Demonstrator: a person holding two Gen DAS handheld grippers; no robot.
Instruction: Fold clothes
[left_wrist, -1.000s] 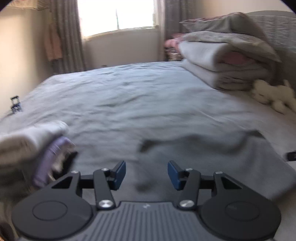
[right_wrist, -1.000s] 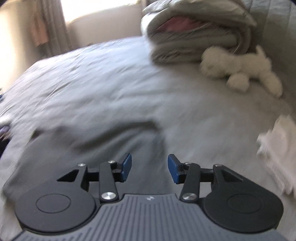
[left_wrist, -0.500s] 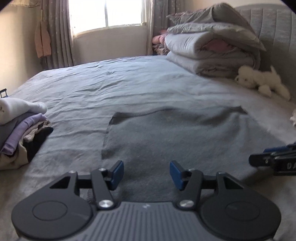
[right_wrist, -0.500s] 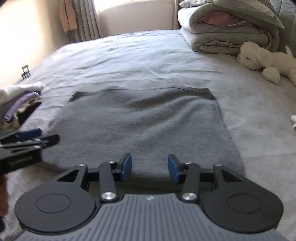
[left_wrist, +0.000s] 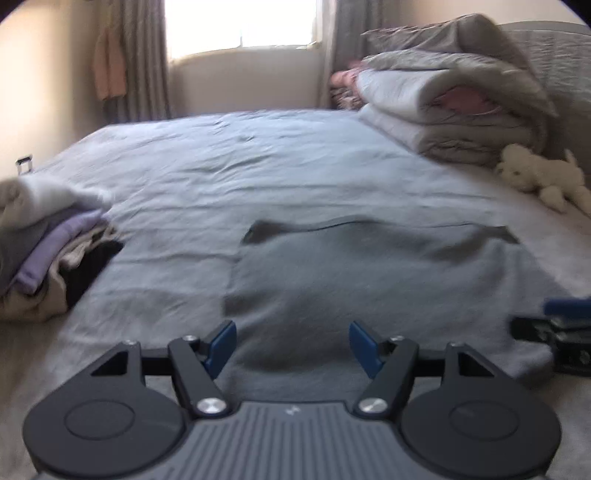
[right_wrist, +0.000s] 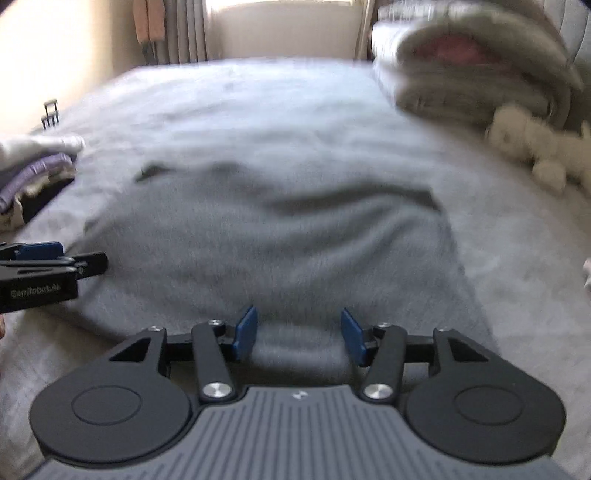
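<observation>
Both tools — left tool (left_wrist: 291, 345), right tool (right_wrist: 298, 334) — just widened, nothing clamped, now poised over grey garment (right_wrist: 277, 251) near bed's front edge — fold's grab comes next.

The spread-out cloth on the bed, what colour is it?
Plain dark grey, no pattern. The spread-out fleecy cloth shows best in the right wrist view.

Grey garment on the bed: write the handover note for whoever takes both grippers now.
Left gripper: open, jaws just opening, nothing between them, at the near left edge of the grey garment.
Right gripper: open, also widening, empty, at the near right edge.
Garment lies spread flat on the bed.
Done: folded pile on the left.
Left: fold this garment.
</observation>
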